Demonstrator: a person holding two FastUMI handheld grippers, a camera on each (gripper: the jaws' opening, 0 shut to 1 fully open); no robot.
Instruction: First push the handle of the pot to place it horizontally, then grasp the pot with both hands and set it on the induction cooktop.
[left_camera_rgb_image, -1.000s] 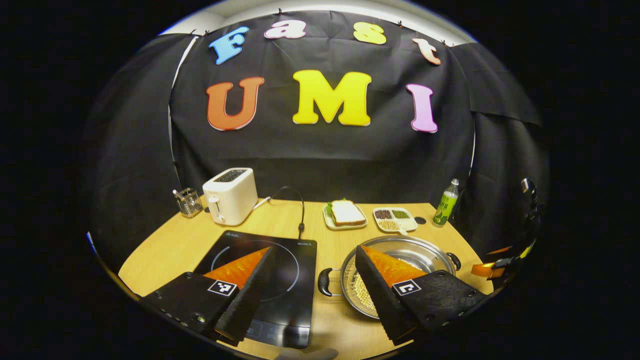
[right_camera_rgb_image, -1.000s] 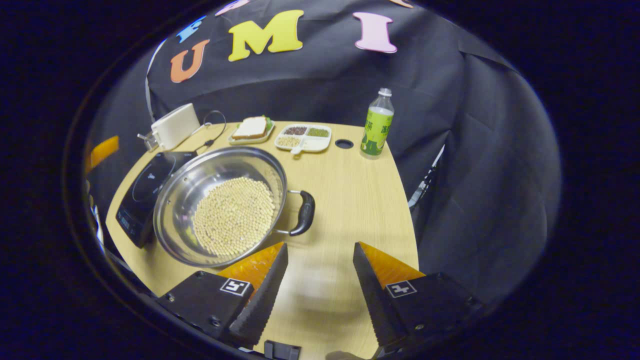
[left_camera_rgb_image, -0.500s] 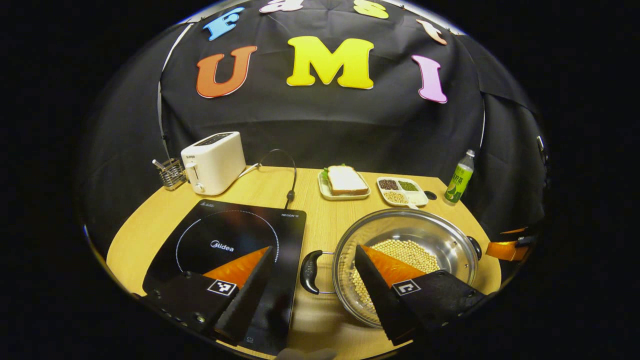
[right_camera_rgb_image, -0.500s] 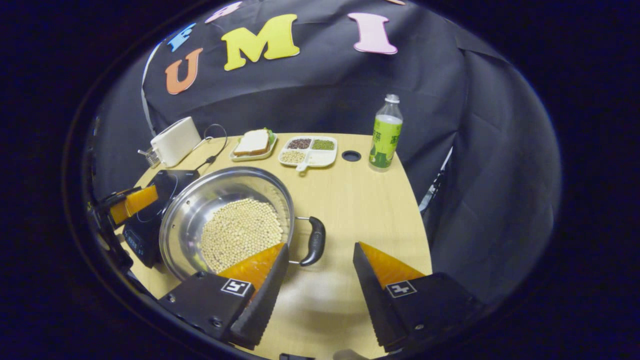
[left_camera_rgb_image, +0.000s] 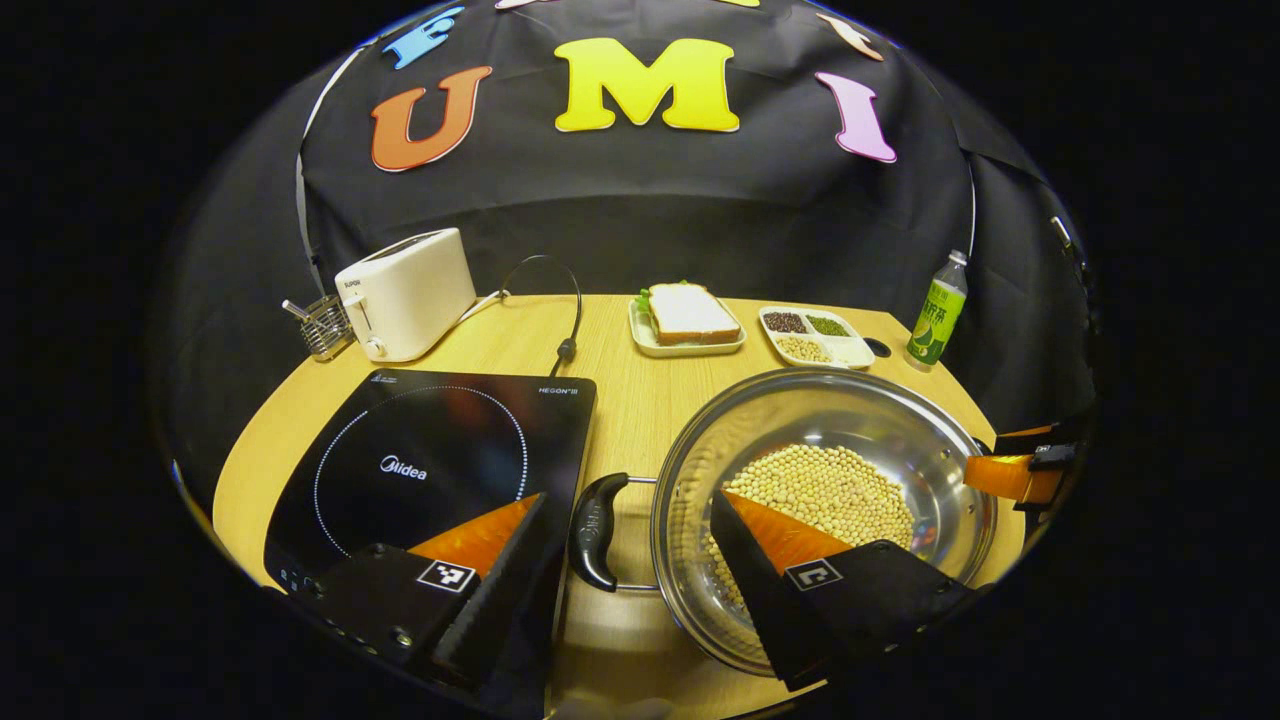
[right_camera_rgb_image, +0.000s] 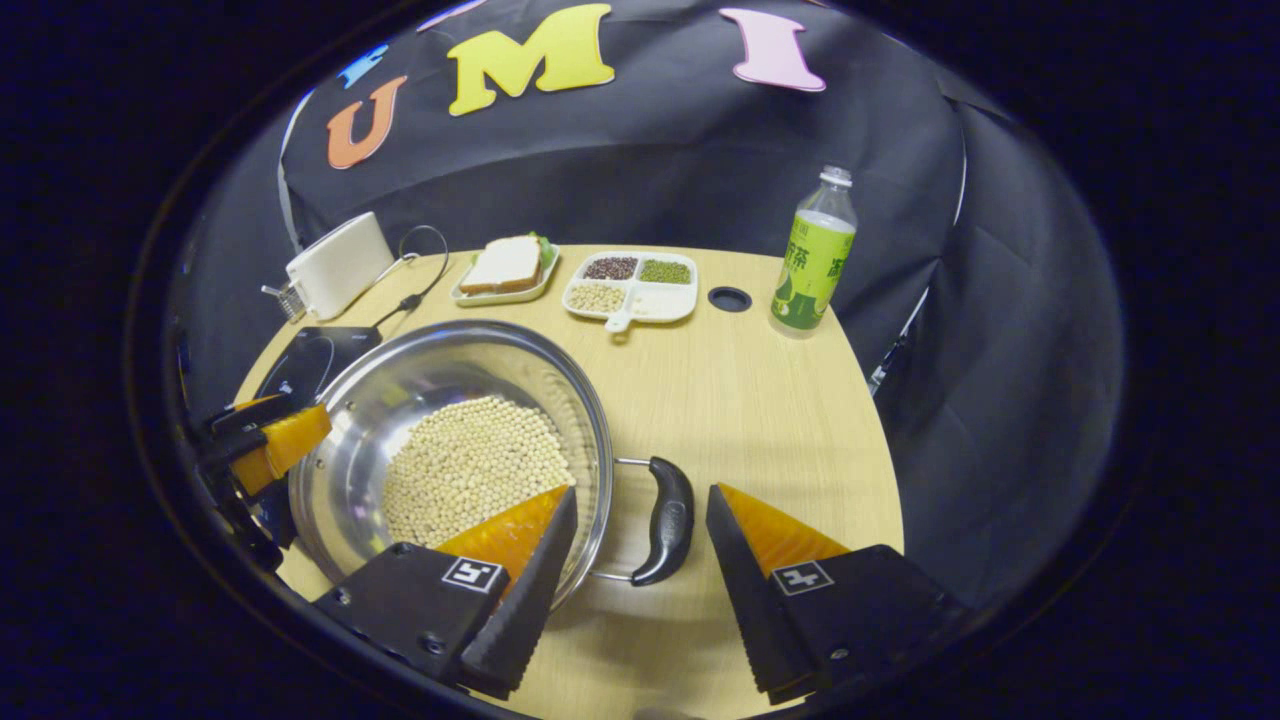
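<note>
Steel pot (left_camera_rgb_image: 930, 455) nearer, handles (right_camera_rgb_image: 668, 520) between jaws

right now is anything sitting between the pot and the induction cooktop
Nothing visible does. The pot of beans sits right beside the induction cooktop, with only bare table and the pot's own left handle in the gap. The cooktop's glass is bare; the toaster and sandwich plate stand farther back.

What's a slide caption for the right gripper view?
Open right gripper straddling the pot's side handle, soybeans inside.
</note>
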